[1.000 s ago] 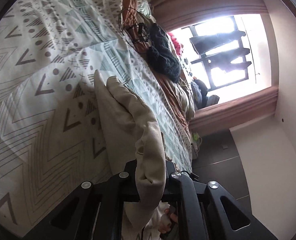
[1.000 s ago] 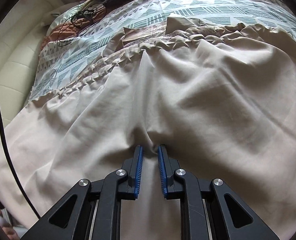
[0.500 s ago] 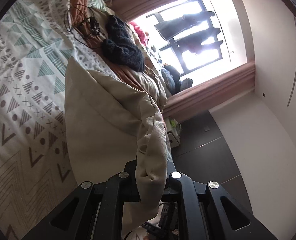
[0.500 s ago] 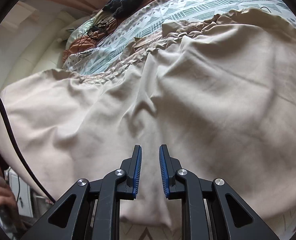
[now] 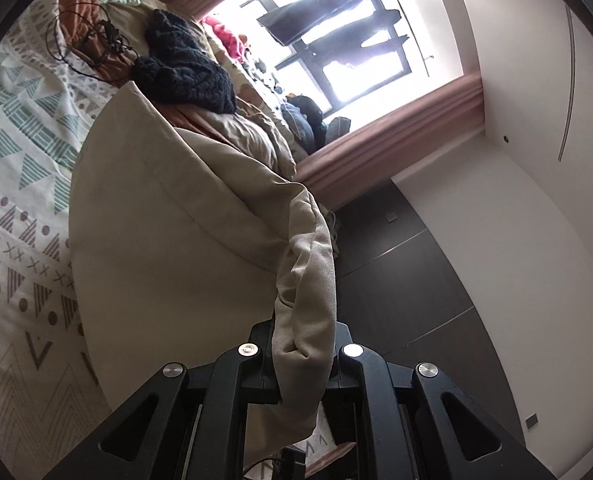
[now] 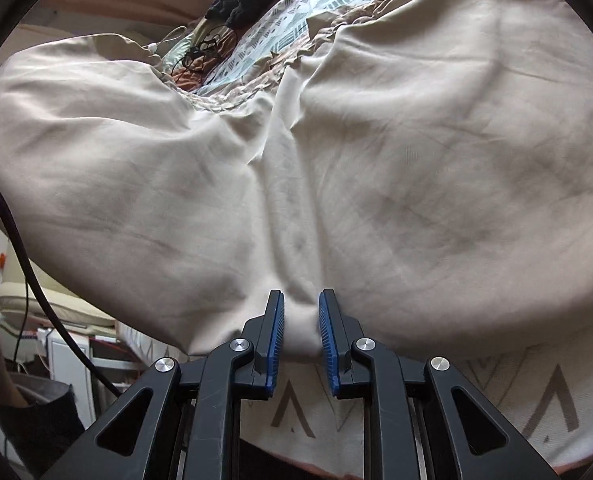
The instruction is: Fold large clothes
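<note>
Because the beige garment is soft, light and limp, it sags between holds, so I judge hems and corners the best places to grip. It is plain, creased, gathered along its far edge, spread over the patterned bed. The left claw clamps a bunched edge; the right claw pinches the near hem.

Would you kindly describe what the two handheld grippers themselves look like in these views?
Both are matte black two-finger grippers with angular linkage arms, triangular cut-outs and silver round-head pivot screws. The right gripper has blue ribbed pads lining its fingers' inner faces. On the left gripper the pads are hidden by cloth. A thick black cable loops past in the right wrist view.
</note>
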`<state>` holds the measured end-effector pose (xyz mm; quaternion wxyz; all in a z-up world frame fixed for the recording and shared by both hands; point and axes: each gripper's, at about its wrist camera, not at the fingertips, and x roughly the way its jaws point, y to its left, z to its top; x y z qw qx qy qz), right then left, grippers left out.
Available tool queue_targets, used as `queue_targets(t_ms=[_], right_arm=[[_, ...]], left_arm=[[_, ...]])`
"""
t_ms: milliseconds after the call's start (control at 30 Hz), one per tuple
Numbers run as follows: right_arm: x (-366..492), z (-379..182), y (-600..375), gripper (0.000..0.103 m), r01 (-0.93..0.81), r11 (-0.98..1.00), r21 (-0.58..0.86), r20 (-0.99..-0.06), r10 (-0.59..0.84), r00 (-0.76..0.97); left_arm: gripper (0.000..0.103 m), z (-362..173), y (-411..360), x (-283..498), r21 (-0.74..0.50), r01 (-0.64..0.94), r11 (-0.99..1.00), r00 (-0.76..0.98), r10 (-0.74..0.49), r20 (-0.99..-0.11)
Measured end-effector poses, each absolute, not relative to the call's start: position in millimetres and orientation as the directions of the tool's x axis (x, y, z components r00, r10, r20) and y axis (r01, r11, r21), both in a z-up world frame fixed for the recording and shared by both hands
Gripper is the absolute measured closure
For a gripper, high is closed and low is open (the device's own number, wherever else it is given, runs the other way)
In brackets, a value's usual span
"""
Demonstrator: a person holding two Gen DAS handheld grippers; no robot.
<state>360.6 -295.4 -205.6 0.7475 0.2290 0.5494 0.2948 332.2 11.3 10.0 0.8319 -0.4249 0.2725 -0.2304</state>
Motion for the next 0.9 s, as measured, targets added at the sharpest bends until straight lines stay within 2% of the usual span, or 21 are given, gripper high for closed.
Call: queue_targets(t_ms=[267,567,800,867,900], right_arm=[[350.4,-187.2,-385.0,0.084,-0.119,0.712,0.692,-0.641,0.682,0.352],[334.6,-200.0,-480.3,0.084,0.047,0.696,0.717,-0.64,0.629,0.442],[318.9,-205.4,-529.6,0.084,0.133,0.693,0.708,-0.654,0.573,0.494],[316.2,-206.5,-535.0,0.084,0.144,0.692,0.707,-0.656,0.566,0.499],[316.6,-207.6,-536.4,0.084,0.148,0.691,0.707,-0.657,0.564,0.5]], left_arm=[[0.092,4.2,-55.4,387.9,-0.844,0.144,0.516,0.69,-0.664,-0.288],[0.092,-33.9,-156.6,447.4,-0.842,0.122,0.526,0.556,-0.739,-0.381],[0.092,-47.0,-230.3,445.6,-0.818,0.171,0.55,0.451,-0.782,-0.431],[0.091,-49.8,-249.2,440.2,-0.79,0.198,0.58,0.409,-0.782,-0.471],[0.087,-52.5,-258.7,438.5,-0.771,0.207,0.603,0.376,-0.776,-0.506]])
